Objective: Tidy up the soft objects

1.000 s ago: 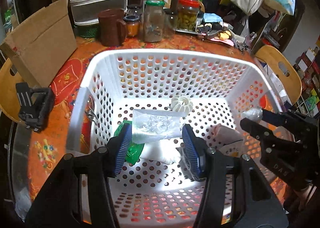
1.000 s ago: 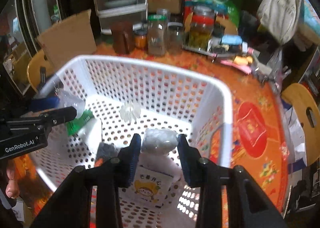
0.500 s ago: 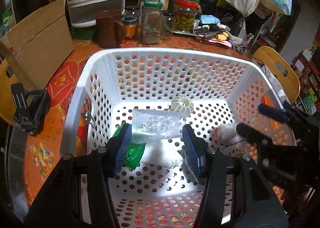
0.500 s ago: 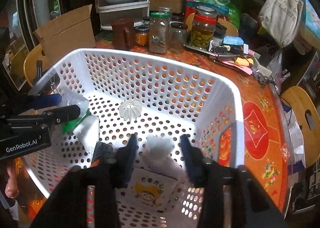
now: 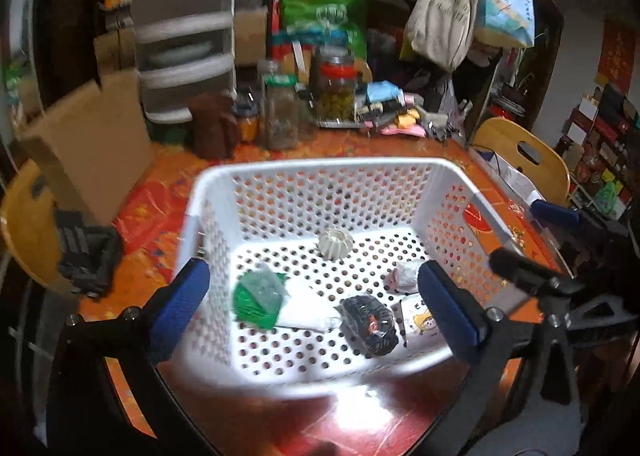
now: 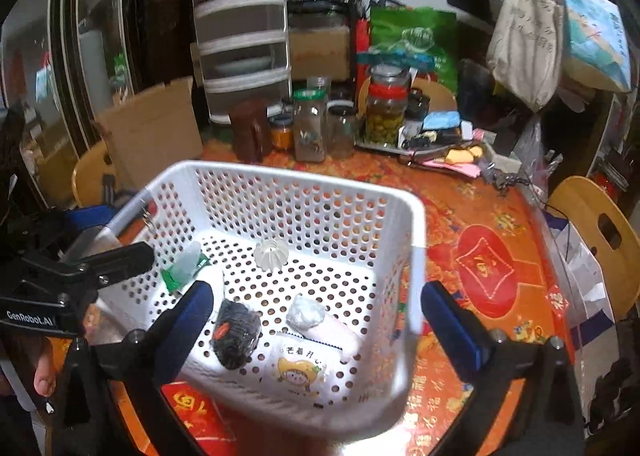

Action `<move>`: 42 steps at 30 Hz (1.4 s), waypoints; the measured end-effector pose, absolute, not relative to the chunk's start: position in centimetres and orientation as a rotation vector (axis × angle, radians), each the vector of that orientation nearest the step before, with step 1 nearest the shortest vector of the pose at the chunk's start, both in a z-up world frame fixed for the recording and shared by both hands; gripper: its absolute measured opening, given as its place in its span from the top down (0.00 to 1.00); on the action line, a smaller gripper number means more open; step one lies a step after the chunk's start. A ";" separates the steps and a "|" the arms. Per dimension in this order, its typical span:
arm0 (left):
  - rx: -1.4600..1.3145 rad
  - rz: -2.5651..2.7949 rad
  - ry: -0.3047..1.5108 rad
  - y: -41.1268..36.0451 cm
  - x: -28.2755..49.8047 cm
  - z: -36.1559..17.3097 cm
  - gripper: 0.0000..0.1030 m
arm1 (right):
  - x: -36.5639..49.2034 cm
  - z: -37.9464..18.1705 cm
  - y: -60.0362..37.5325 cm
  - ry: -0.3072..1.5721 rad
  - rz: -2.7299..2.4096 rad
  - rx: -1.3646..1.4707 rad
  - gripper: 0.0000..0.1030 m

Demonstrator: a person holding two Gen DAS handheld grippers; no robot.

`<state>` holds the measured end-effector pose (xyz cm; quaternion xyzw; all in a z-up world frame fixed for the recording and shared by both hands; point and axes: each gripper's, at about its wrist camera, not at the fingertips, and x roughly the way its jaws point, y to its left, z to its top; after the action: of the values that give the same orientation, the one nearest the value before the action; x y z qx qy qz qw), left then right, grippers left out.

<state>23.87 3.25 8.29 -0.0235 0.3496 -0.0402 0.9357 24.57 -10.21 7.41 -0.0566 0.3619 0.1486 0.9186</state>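
From the left wrist view, our left gripper (image 5: 316,304) has its jaws opening wide with nothing pressed between them, hanging above the near end of the white basket (image 5: 312,172). In the basket, a green packet (image 5: 256,298) lies at about nine o'clock under a clear bag, a white sheet (image 5: 302,306) beside it. A ribbed white disc (image 5: 335,243) sits toward twelve o'clock. A dark mesh bundle (image 5: 370,326) with a red tag lies at five o'clock, a cartoon pouch (image 5: 418,320) touching it at four, and a white wad (image 5: 408,274) at three. Our right gripper (image 5: 532,240) shows at the right edge.

From the right wrist view, our right gripper (image 6: 316,316) is likewise opening, empty, over the basket (image 6: 408,212). The pouch (image 6: 298,370) at six o'clock carries a cartoon face and Chinese characters we cannot read surely. The wad (image 6: 306,314) rests on a pink pack just above it; the bundle (image 6: 236,330) lies at seven. The left gripper (image 6: 106,232) at nine o'clock reads "GenRobot.AI". The orange tablecloth (image 6: 484,268) bears a red emblem.
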 end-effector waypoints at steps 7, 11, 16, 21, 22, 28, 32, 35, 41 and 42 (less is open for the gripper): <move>-0.042 -0.097 0.592 4.0 15.6 12.6 0.00 | 17.8 11.1 -11.5 0.603 0.233 -0.138 0.00; -0.022 -0.042 0.560 4.5 11.3 13.5 0.00 | 12.0 13.0 -12.0 0.500 0.269 -0.158 0.00; -0.013 -0.027 0.576 4.3 6.1 13.4 0.00 | 6.7 13.9 -12.5 0.472 0.271 -0.140 0.00; 0.010 0.000 0.524 2.6 -1.4 13.4 0.00 | 1.3 14.1 -12.5 0.453 0.240 -0.130 0.00; 0.018 0.000 0.518 2.2 -2.3 13.4 0.00 | 0.2 13.9 -12.4 0.472 0.233 -0.134 0.00; -0.024 -0.046 0.514 -0.3 -5.6 12.9 0.00 | -1.7 12.4 -12.3 0.520 0.186 -0.134 0.00; -0.040 -0.030 0.546 -0.3 -4.6 12.2 0.00 | 0.5 11.0 -13.3 0.577 0.158 -0.094 0.00; -0.050 -0.010 0.545 0.2 -4.1 12.2 0.00 | 0.8 10.8 -13.8 0.579 0.155 -0.081 0.00; -0.060 0.020 0.529 1.0 -3.8 12.2 0.00 | 0.5 10.9 -13.8 0.574 0.170 -0.077 0.00; -0.060 0.019 0.531 1.0 -3.8 12.1 0.00 | 0.4 10.9 -13.7 0.573 0.176 -0.077 0.00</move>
<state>-3.82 1.02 12.10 -0.0298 0.2625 0.0092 0.9644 0.42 -13.66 10.92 -0.0380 0.2822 0.0867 0.9547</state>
